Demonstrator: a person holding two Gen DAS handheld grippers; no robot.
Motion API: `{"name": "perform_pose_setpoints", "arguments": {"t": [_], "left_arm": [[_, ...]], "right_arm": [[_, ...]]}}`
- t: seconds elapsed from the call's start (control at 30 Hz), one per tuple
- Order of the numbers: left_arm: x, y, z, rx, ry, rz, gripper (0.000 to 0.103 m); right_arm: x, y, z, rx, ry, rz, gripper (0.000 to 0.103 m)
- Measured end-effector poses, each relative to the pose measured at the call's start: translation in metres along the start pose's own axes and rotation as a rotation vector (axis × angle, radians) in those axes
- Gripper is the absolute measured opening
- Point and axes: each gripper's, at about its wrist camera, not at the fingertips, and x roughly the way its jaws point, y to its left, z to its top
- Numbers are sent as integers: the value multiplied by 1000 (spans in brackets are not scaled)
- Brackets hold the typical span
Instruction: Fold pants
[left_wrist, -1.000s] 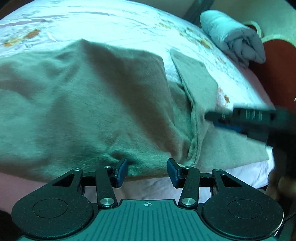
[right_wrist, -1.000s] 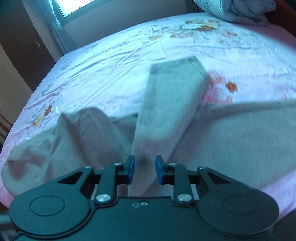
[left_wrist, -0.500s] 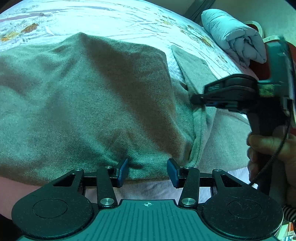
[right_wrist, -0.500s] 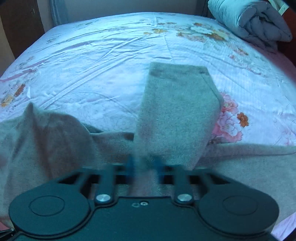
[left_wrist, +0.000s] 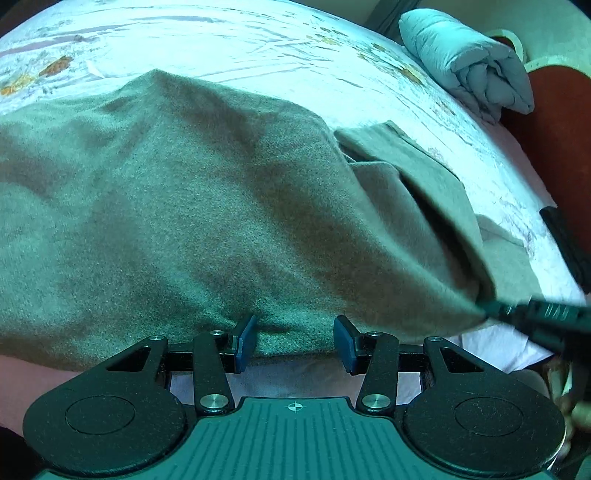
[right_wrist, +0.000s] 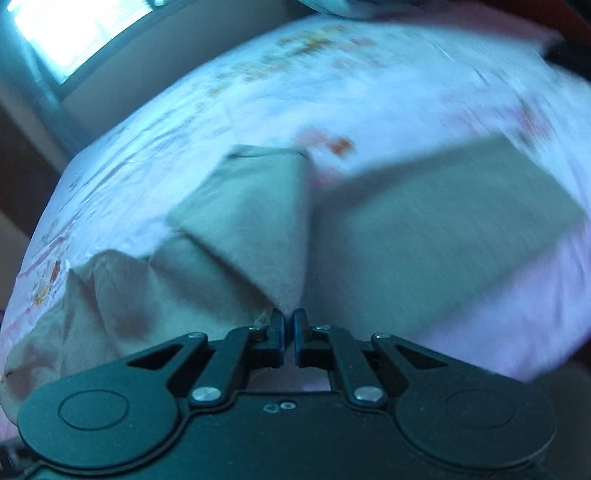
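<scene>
Grey-brown pants (left_wrist: 192, 221) lie spread on a bed with a white and pink flowered sheet (left_wrist: 258, 55). My left gripper (left_wrist: 294, 343) is open at the near hem, its blue pads either side of the cloth edge, gripping nothing. My right gripper (right_wrist: 289, 334) is shut on a folded edge of the pants (right_wrist: 258, 221) and lifts it in a taut ridge. In the left wrist view the right gripper (left_wrist: 491, 310) shows as a dark blurred bar pinching the cloth at the right. One leg (right_wrist: 443, 214) lies flat to the right.
A rolled pale grey quilt (left_wrist: 469, 66) lies at the far right corner of the bed. A red-brown headboard (left_wrist: 554, 122) stands behind it. A bright window (right_wrist: 66, 40) is at the far left of the right wrist view. The bed's near edge runs under both grippers.
The right gripper has closed on the pants' folded edge and pulled it toward the near right; its view is now blurred by motion. The left gripper has stayed open at the hem.
</scene>
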Motion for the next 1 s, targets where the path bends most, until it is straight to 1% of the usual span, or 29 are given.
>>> {"name": "perform_pose_setpoints", "arguments": {"t": [0.07, 0.13, 0.17, 0.2, 0.23, 0.3, 0.37, 0.43, 0.47, 0.5, 0.53, 0.6, 0.63, 0.7, 0.73, 0.77, 0.8, 0.83, 0.87, 0.9, 1.0], "left_arm": [[0, -3, 2, 5, 3, 7, 47], [-1, -6, 3, 2, 4, 15, 47], [-2, -8, 4, -2, 2, 16, 47], [-3, -10, 4, -4, -1, 18, 47], [-4, -12, 4, -4, -4, 17, 47], [-6, -14, 4, 2, -5, 5, 47], [-4, -19, 4, 17, 2, -6, 47], [-2, -21, 4, 25, 5, -6, 47], [-1, -21, 5, 21, 7, -7, 47], [0, -20, 4, 16, 8, -8, 47], [2, -19, 4, 12, 9, -9, 47], [5, -19, 4, 7, 9, -9, 47], [5, -18, 5, 2, 9, -12, 47], [6, -17, 6, -5, 10, -17, 47], [5, -17, 6, -10, 10, -20, 47], [6, -16, 6, -13, 11, -23, 47], [5, -15, 6, -16, 11, -24, 47], [6, -14, 6, -20, 12, -26, 47], [6, -13, 6, -25, 13, -29, 47], [6, -12, 6, -28, 14, -30, 47], [8, -14, 6, -21, 14, -22, 47]], "right_arm": [[7, -10, -13, 23, 26, -4, 0], [16, -11, -16, 13, 52, -7, 0], [15, -9, -14, 3, 45, -8, 2], [12, -7, -10, -9, 28, -8, 11], [8, -3, -7, -28, 7, -9, 13], [-1, 5, 1, -87, -34, -7, 13], [-4, 16, 6, -171, -64, -24, 13], [-5, 29, 9, -257, -77, -34, 16], [-6, 33, 10, -287, -77, -31, 20], [-7, 36, 9, -315, -85, -31, 27], [-9, 40, 9, -348, -97, -45, 31], [-10, 50, 11, -426, -134, -68, 46], [-8, 57, 13, -471, -149, -82, 48], [-1, 70, 17, -544, -156, -74, 47], [5, 76, 22, -563, -140, -56, 45], [14, 82, 27, -570, -115, -41, 37], [22, 86, 31, -570, -85, -28, 24], [28, 89, 33, -568, -61, -17, 19], [34, 91, 33, -571, -48, -16, 18], [39, 92, 32, -585, -43, -31, 19], [45, 92, 28, -606, -57, -64, 20]]}}
